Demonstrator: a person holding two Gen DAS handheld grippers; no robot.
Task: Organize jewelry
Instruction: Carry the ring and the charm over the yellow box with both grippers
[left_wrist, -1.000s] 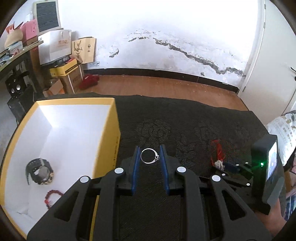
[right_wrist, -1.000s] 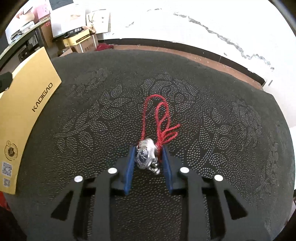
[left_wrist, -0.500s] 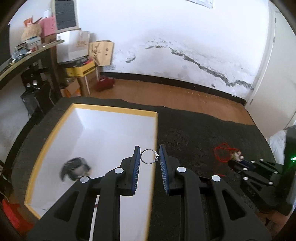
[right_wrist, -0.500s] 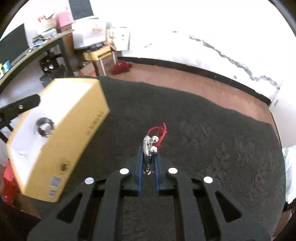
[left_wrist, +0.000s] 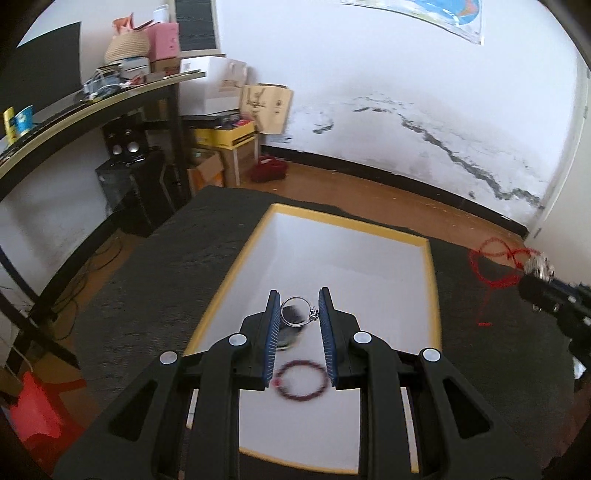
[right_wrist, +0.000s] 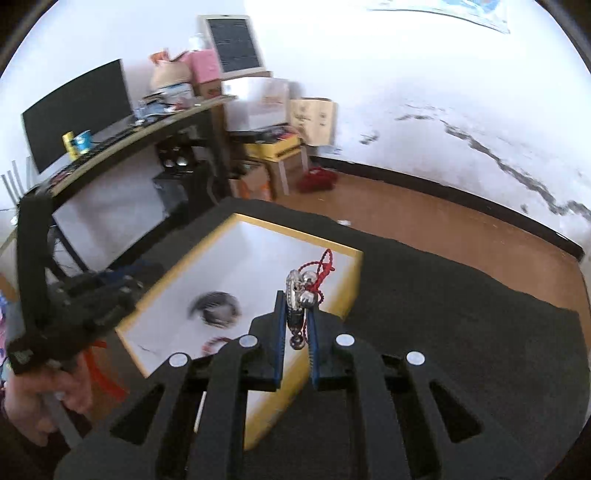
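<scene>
My left gripper (left_wrist: 298, 314) is shut on a thin silver ring (left_wrist: 297, 312) and holds it above the open yellow-rimmed white box (left_wrist: 430, 280). A black watch (left_wrist: 290, 332) and a dark red bead bracelet (left_wrist: 301, 380) lie in the box. My right gripper (right_wrist: 296, 314) is shut on a silver pendant (right_wrist: 297, 293) with a red cord (right_wrist: 321, 269), raised by the box's right wall (right_wrist: 354, 280). The pendant also shows at the right of the left wrist view (left_wrist: 537, 266).
The box stands on a black patterned cloth (right_wrist: 461, 325) over the table. A desk with a monitor (right_wrist: 77, 114) and stacked cartons (left_wrist: 229, 136) stand to the left. Wooden floor (left_wrist: 369, 184) and a cracked white wall lie beyond.
Both grippers have risen and swung left toward the box. The left one, with the ring, now hangs over the box's inside. The right one has lifted the pendant off the cloth.
</scene>
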